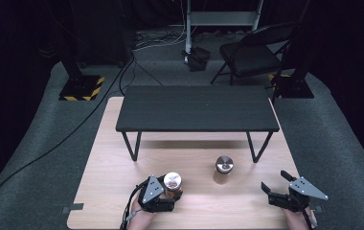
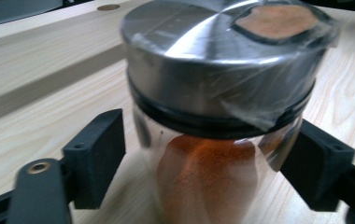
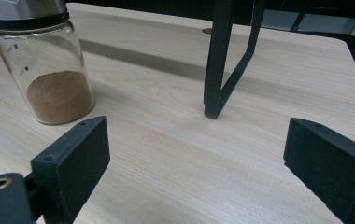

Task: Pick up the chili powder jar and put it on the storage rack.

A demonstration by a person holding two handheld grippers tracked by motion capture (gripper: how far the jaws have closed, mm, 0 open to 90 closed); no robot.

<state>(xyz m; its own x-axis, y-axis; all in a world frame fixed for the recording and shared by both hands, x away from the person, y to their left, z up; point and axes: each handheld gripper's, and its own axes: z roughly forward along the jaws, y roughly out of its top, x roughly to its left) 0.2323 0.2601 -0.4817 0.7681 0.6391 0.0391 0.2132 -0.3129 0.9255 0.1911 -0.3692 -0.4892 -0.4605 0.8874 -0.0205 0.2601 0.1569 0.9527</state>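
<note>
Setting: dark room, grey carpet, a pale wooden table (image 1: 122,191) under a fixed overhead camera.

Item 1, nearest: left gripper (image 1: 170,197) at the table's front edge, left of centre. Its jaws flank a spice jar (image 1: 173,181). In the left gripper view the jar (image 2: 222,121) stands upright between the two pads (image 2: 98,154); the right pad meets the glass, while a thin gap seems to remain at the left one, though motion blur makes it hard to call. No lift yet, as far as can be judged; the jar rests on the wood.

Item 2: right gripper (image 1: 275,184) at the front right, jaws wide, holding nothing, well apart from either jar.

Item 3: second jar (image 1: 224,168), mid-table, between the grippers and further back, untouched.

Item 4: low black shelf (image 1: 197,108) on wire legs, standing on the far half of the table, bare on top.

Item 5, farthest: folding chair (image 1: 254,52) and cables on the floor.

Progress: approach done; grip, lift and placing left to do, judged from the above.

View notes: the left gripper view gives the steel lid, clear film over it and orange powder. The right gripper view gives the second jar's (image 3: 42,65) brown powder and one shelf leg (image 3: 227,60). The high view gives the overall layout.
</note>
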